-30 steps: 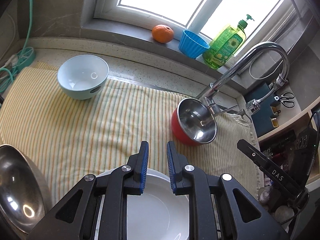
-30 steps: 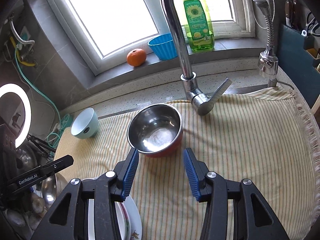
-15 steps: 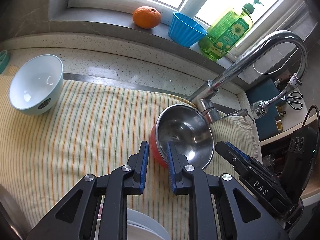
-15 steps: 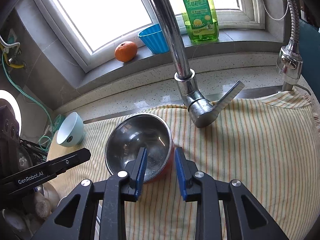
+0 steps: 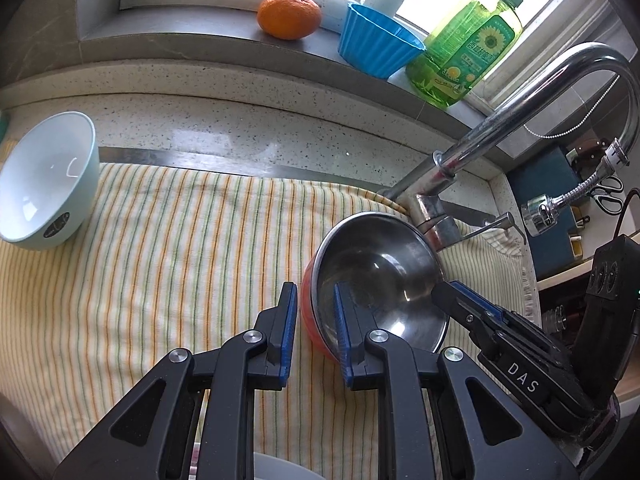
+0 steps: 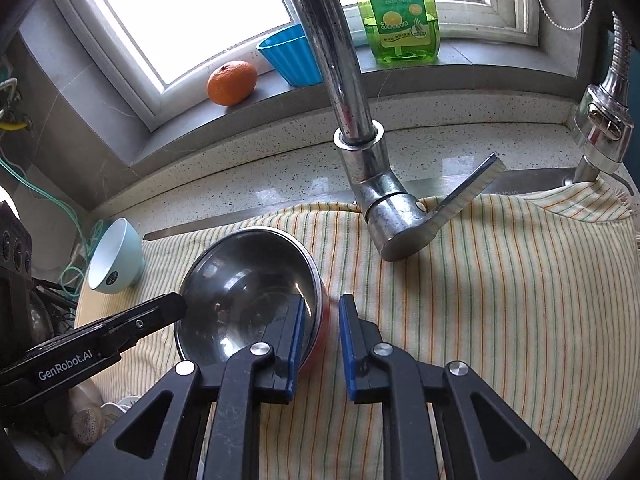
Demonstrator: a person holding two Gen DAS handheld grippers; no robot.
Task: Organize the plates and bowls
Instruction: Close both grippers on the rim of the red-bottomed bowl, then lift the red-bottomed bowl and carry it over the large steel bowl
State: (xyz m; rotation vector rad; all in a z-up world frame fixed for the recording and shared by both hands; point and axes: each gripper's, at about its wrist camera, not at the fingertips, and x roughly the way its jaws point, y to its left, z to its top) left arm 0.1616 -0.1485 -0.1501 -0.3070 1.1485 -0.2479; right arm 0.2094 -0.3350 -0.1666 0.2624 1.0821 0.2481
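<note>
Both my claws straddling rim of red steel bowl [image 5: 376,280]: left gripper [image 5: 314,322], right gripper [image 6: 320,330], narrow gaps, clamping unclear. Bowl holding nothing; pale-blue bowl [image 5: 44,184] likewise.

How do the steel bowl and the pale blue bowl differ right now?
The steel bowl is metal inside and red outside; the blue bowl is glossy white inside and pale blue outside. The left gripper and right gripper each straddle the steel bowl's rim; the blue bowl is untouched. Both are empty and tilted on the striped cloth.
</note>
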